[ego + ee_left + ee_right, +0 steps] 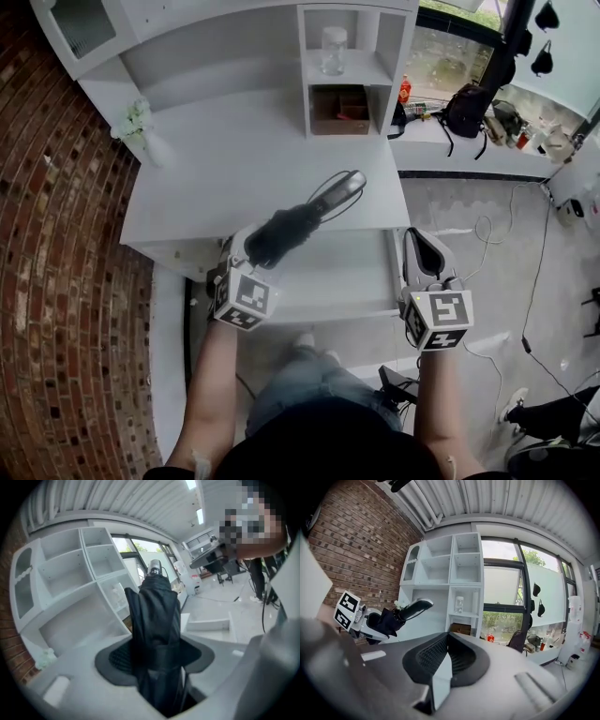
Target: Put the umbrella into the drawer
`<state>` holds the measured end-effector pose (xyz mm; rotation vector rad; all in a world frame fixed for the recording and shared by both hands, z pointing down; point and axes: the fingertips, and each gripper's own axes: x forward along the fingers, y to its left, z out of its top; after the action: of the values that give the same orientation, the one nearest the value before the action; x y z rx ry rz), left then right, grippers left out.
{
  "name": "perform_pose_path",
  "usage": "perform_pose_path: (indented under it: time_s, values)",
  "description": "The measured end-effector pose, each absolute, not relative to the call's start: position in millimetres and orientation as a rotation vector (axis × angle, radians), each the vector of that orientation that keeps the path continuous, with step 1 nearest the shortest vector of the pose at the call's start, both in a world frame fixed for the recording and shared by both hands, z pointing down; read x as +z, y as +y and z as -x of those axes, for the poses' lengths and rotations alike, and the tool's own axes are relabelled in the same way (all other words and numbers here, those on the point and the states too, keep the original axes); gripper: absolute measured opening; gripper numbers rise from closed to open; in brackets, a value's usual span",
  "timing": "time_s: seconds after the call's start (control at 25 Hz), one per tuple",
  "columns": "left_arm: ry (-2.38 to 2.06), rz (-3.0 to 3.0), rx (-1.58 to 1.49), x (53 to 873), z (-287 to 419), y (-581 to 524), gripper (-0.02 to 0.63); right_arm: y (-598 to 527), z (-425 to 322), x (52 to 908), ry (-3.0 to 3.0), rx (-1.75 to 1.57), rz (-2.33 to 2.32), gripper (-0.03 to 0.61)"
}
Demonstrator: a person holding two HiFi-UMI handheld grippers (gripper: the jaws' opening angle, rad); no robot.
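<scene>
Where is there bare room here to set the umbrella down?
Bare: the desktop between the flowers and the shelf unit, and the floor of the open drawer between the umbrella and the right gripper. Crowded: shelf cubbies with jar and box, cluttered windowsill.

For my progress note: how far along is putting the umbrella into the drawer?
Done: the drawer is already open. In hand: the left hand-held gripper is clamped on the folded umbrella, held over the front of the desk. Left: lower the umbrella into the drawer and release it.
</scene>
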<state>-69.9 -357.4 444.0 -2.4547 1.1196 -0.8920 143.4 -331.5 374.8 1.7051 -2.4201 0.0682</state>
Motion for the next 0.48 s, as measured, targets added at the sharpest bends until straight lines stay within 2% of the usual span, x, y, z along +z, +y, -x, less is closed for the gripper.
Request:
perform_pose_path:
  time_s: [0.48]
  values:
    - [0.714, 2.678, -1.163, 524.5, 55.0, -368.8, 0.245, -348.0, -117.7, 397.8, -2.349, 0.161, -1.717, 0.005]
